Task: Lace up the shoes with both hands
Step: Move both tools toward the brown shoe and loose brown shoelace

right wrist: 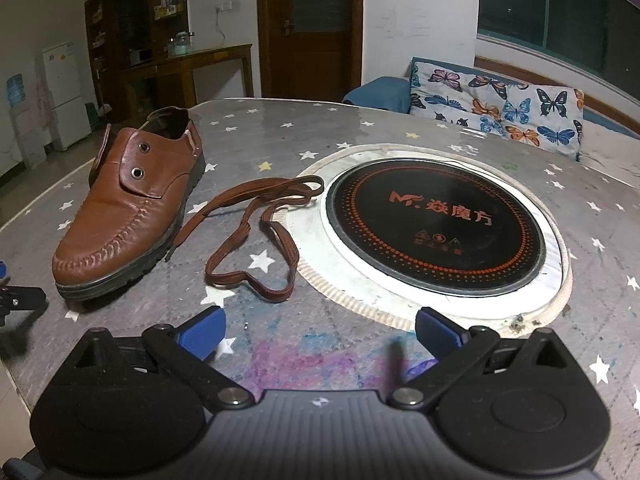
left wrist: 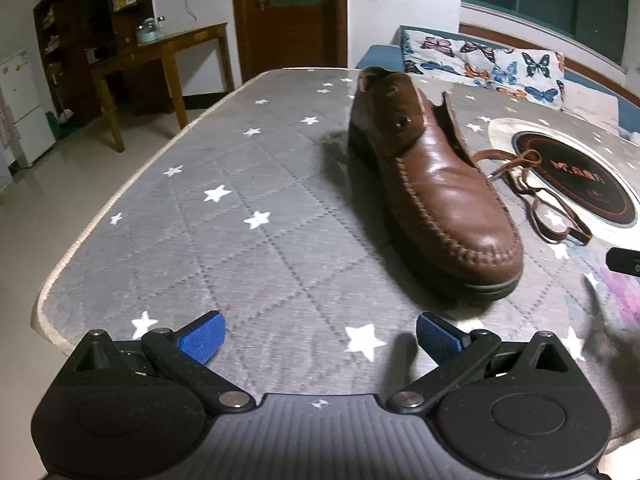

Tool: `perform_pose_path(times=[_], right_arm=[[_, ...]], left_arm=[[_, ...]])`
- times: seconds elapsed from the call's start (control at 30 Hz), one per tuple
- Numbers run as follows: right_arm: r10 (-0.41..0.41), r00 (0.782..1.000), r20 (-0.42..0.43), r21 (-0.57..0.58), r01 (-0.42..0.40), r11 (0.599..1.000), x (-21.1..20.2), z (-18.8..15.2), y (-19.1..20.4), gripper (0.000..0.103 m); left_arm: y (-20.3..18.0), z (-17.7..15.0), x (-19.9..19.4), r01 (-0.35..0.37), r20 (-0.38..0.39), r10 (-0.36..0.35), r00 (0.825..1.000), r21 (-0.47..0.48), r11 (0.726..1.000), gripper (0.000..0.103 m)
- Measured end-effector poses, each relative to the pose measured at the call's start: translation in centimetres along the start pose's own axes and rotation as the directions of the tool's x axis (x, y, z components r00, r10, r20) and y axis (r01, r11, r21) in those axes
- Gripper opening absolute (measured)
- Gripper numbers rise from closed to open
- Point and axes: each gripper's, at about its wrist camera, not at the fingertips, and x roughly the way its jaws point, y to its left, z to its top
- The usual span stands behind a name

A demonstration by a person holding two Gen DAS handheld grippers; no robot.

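Note:
A brown leather shoe (left wrist: 436,192) (right wrist: 128,204) lies on the star-patterned table with its toe toward me and its eyelets bare. A loose brown lace (right wrist: 256,232) (left wrist: 532,188) is coiled on the cloth just right of the shoe, unthreaded. My left gripper (left wrist: 320,336) hovers open near the table's front edge, short of the shoe's toe, nothing between its blue pads. My right gripper (right wrist: 320,332) is open too, in front of the lace and holding nothing. The left gripper's tip (right wrist: 16,296) shows at the left edge of the right wrist view.
A round black induction plate (right wrist: 436,224) in a white ring is set into the table right of the lace. A butterfly-print cushion (right wrist: 500,108) lies on a blue sofa behind. A wooden side table (left wrist: 160,60) and a door stand at the back left. The table edge (left wrist: 100,216) curves along the left.

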Motion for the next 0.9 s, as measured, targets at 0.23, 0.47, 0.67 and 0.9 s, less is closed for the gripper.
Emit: perform_pose_path(times=[0.23,0.47,0.67,0.9], right_arm=[[0.011,1.000,-0.003,0.001,-0.011,1.000,0.0,0.0,0.1,0.099],[0.025,1.000,-0.005,0.002,-0.025,1.000,0.1,0.1,0.2,0.097],[0.031,0.999,-0.008,0.000,-0.031,1.000,0.1,0.1,0.2,0.096],[0.033,0.999,-0.011,-0.005,-0.033,0.999,0.3,0.2,0.4,0.095]], left_arm=[[-0.8,0.4,0.3,0.034,-0.020,-0.033,0.999,0.022,0.999,0.103],[-1.7,0.7,0.5,0.052,-0.038,-0.050,0.998,0.048,0.997,0.103],[-2.2,0.9,0.6,0.066,-0.045,-0.063,0.997,0.061,0.996,0.103],[-2.7,1.1,0.7,0.067,-0.053,-0.063,0.997,0.080,0.995,0.103]])
